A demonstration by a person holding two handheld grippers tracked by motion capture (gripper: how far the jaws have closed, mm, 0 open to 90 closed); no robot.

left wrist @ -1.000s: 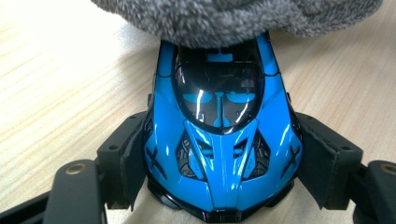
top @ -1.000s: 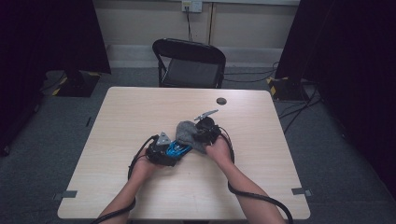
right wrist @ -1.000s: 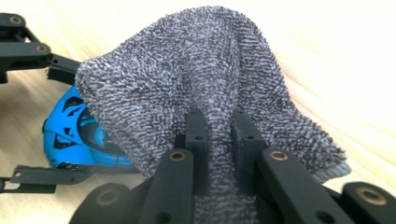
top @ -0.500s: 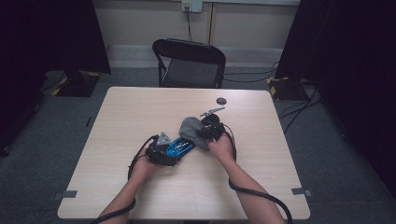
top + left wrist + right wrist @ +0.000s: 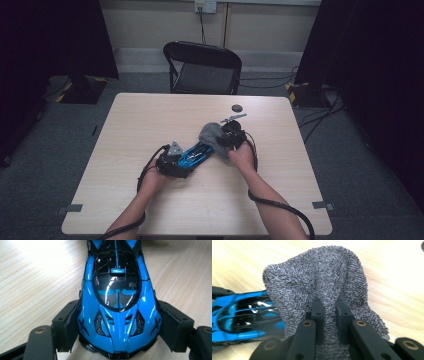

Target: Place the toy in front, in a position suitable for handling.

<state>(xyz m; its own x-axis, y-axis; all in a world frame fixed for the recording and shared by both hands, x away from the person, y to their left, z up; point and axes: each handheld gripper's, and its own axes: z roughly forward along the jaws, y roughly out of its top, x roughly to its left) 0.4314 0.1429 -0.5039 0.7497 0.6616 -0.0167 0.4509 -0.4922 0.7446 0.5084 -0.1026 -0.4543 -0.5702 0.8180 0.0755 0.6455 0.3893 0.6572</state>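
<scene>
A light wooden table with rounded corners (image 5: 140, 130) stands on grey carpet (image 5: 60, 150). Near its far edge lies a small dark round disc (image 5: 237, 107), well apart from anything else on the tabletop. Behind the table a black folding chair with a padded seat (image 5: 202, 67) faces it. Past the chair, a white wall socket (image 5: 205, 6) has a dark cable (image 5: 202, 25) hanging from it. Black curtains (image 5: 50, 40) hang at both sides.

Cloth (image 5: 212, 135) on toy car's (image 5: 194, 154) far end
</scene>
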